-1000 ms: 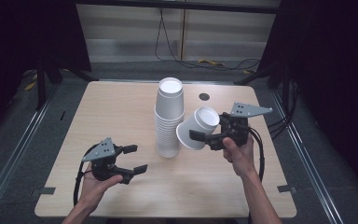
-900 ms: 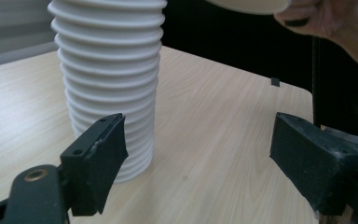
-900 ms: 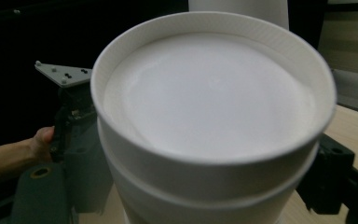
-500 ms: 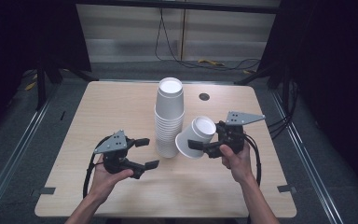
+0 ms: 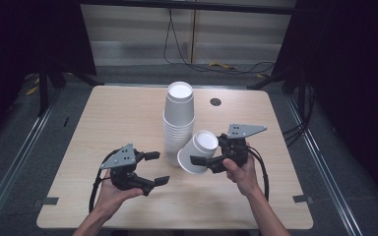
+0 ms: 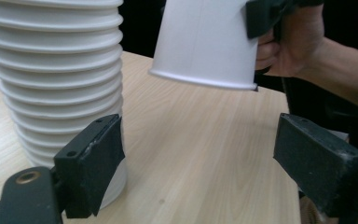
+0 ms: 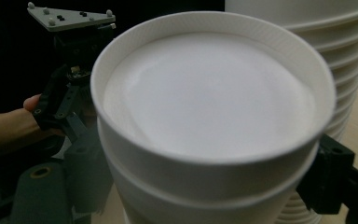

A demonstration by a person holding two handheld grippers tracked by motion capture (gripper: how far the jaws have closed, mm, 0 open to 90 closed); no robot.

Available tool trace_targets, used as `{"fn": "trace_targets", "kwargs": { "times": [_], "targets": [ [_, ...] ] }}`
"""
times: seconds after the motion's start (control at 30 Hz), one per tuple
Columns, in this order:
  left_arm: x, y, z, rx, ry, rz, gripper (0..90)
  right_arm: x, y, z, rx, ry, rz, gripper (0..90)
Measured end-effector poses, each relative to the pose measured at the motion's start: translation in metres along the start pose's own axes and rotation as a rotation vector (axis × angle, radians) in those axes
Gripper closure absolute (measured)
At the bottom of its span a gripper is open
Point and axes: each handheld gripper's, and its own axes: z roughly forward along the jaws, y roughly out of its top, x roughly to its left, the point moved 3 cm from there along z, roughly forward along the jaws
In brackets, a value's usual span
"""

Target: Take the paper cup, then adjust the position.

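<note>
We've got the right tool [image 5: 200, 163] clamped on smooth white paper cups [image 5: 198, 153], upside down, tilted, off the pale wood-grain desk [image 5: 123, 113] beside the ribbed cup stack [image 5: 177, 123]. Our left tool [image 5: 156, 168] gapes wide, empty.

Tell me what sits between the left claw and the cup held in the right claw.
Nothing: in the left gripper view, bare tabletop separates the open left claw from the tilted held cup. The cup stack stands aside.
</note>
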Motion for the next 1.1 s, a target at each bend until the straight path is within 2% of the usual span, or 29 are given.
{"fn": "trace_targets", "kwargs": {
  "times": [0.3, 0.37, 0.5, 0.63, 0.9, 1.0, 1.1],
  "targets": [
    [-0.006, 0.000, 0.009, 0.012, -0.035, 0.002, 15.7, 0.009, -0.004, 0.006, 0.019, 0.036, -0.030, 19.8],
    [-0.008, 0.000, 0.011, 0.010, -0.052, 0.006, 15.6, 0.010, -0.007, 0.008, 0.018, 0.049, -0.022, 19.8],
    [-0.009, -0.002, 0.014, 0.017, -0.056, 0.009, 15.6, 0.011, -0.012, 0.013, 0.027, 0.064, -0.018, 19.8],
    [-0.010, -0.004, 0.019, 0.012, -0.070, -0.012, 15.6, 0.012, -0.014, 0.017, 0.031, 0.086, -0.009, 19.8],
    [-0.011, -0.004, 0.025, 0.011, -0.066, -0.028, 15.6, 0.013, -0.015, 0.017, 0.027, 0.109, -0.006, 19.9],
    [-0.012, -0.004, 0.028, 0.010, -0.078, -0.023, 15.5, 0.015, -0.016, 0.018, 0.032, 0.115, -0.006, 19.9],
    [-0.013, -0.005, 0.030, 0.020, -0.071, -0.013, 15.3, 0.016, -0.017, 0.019, 0.031, 0.120, -0.001, 20.0]
  ]
}}
